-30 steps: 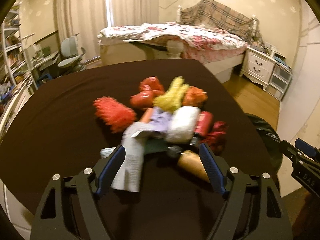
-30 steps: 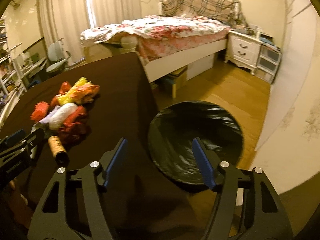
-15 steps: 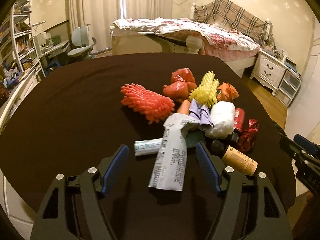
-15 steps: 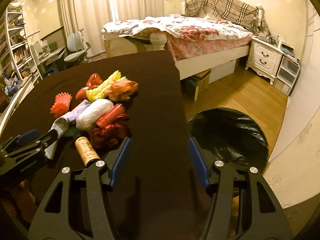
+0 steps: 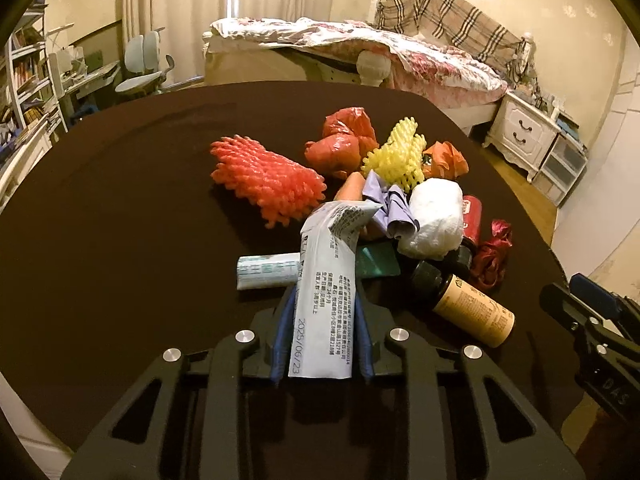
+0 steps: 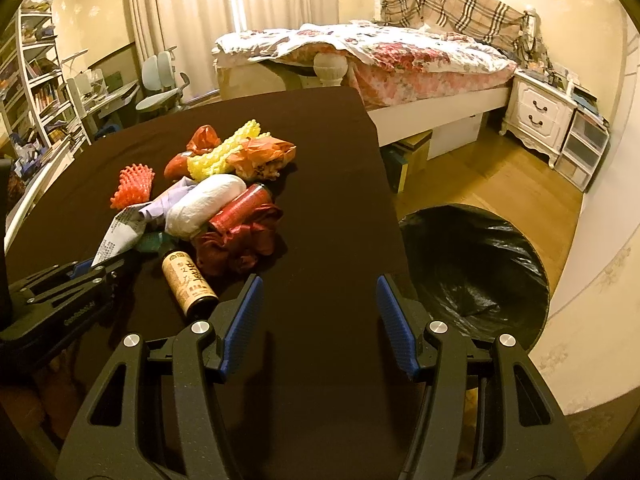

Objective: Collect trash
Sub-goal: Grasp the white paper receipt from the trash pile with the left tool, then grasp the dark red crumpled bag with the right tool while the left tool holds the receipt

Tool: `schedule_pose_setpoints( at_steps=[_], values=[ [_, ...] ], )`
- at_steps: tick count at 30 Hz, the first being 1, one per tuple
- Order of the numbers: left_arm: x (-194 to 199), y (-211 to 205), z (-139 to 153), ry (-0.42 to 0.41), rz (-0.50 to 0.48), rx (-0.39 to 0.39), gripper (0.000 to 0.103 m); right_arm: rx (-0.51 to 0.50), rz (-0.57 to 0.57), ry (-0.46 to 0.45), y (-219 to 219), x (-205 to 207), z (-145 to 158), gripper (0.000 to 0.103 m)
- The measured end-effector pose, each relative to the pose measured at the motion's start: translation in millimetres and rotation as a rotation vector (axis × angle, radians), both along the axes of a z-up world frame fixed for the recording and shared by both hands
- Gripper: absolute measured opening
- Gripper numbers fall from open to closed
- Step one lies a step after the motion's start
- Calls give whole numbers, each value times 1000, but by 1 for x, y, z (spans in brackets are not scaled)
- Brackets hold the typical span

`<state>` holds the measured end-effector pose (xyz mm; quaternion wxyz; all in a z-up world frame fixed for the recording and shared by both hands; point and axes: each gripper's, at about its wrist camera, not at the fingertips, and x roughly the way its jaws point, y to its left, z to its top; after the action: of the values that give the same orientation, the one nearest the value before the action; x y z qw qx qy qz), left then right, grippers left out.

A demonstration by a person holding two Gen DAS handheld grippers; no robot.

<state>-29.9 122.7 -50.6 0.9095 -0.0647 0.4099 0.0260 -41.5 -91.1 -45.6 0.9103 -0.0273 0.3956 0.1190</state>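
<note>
The left gripper (image 5: 323, 320) is closing its jaws on a long white printed wrapper (image 5: 326, 292), whose near end lies between the two blue pads while its far end reaches forward into the heap of trash. Just to the left of that gripper's tips, under the wrapper, lies a pale rolled packet (image 5: 266, 271); to their right a brown bottle with a tan label (image 5: 464, 307) lies on its side, cap toward the heap. Further ahead sit a red foam net (image 5: 266, 180), a red plastic bag (image 5: 344, 144), a yellow foam net (image 5: 396, 156), a white paper wad (image 5: 434, 220), a red can (image 5: 472, 216) and a dark red crumpled wrapper (image 5: 494, 250), all resting on the dark brown surface (image 5: 120, 208). The right gripper (image 6: 320, 316) hangs over a bare part of the surface with its jaws apart and nothing between them; the heap lies ahead of it to the left, the bottle nearest. To its right, down on the floor beside the surface's edge, stands a bin lined with a black bag (image 6: 476, 272).
</note>
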Motion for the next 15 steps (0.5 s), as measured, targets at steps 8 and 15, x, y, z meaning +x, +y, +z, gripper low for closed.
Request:
schedule_pose_setpoints(
  at_steps=[8,15],
  values=[
    [-16,9,9,-23,10,-4,28,-2,45,-5,15,-5,0,57],
    [-25,23,8,-19,41,-9,28,-4,95,-8,33,-9,2,57]
  ],
)
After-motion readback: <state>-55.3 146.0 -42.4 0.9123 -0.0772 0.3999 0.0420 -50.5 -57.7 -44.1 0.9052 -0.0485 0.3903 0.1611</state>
